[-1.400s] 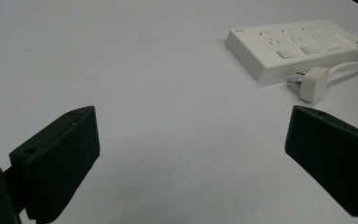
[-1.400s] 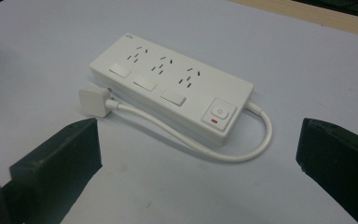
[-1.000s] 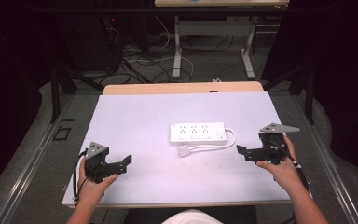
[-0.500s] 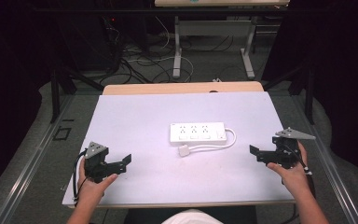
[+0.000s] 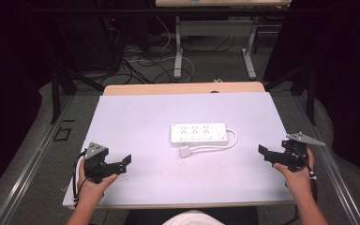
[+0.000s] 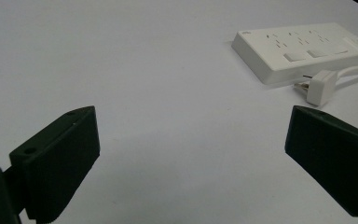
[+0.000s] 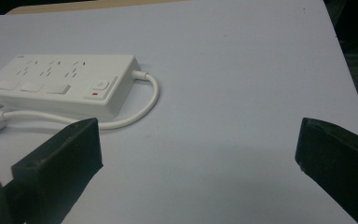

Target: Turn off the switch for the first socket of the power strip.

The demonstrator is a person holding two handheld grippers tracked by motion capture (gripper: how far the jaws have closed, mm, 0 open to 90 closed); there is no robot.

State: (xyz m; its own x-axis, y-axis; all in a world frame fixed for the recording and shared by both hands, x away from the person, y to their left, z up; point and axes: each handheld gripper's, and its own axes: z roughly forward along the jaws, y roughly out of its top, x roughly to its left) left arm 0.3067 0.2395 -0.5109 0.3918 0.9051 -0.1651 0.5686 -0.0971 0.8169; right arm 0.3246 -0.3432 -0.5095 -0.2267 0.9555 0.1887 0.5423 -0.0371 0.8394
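1. The left tool sits low over the near left part of the tabletop, its jaws spread wide apart and holding nothing; in the left gripper view only bare white surface lies between them.

2. The right tool hovers at the near right edge of the tabletop, jaws likewise wide apart and empty. It points inward toward the middle.

3. The power strip lies flat at the centre of the tabletop, well apart from both tools, sockets facing up. In the right gripper view its switch end is the nearer one.

4. Its short white cord leaves that end, loops round the front and ends in the plug, which lies loose on the tabletop just in front of the strip, prongs toward it.

5. Judged from this, the work is likely to be seating the plug or moving the strip; neither has been touched yet.

6. Risks from here:
   - The strip is light and smooth, so a push from one tool alone would probably slide or turn it rather than grip it.
   - The plug is small and flat; jaws closing off-centre could flick it away or pinch the cord instead.
   - The stiff cord loop may drag the strip when the plug is lifted.
   - The right tool starts near the tabletop's edge, so a hasty reach could knock the strip.
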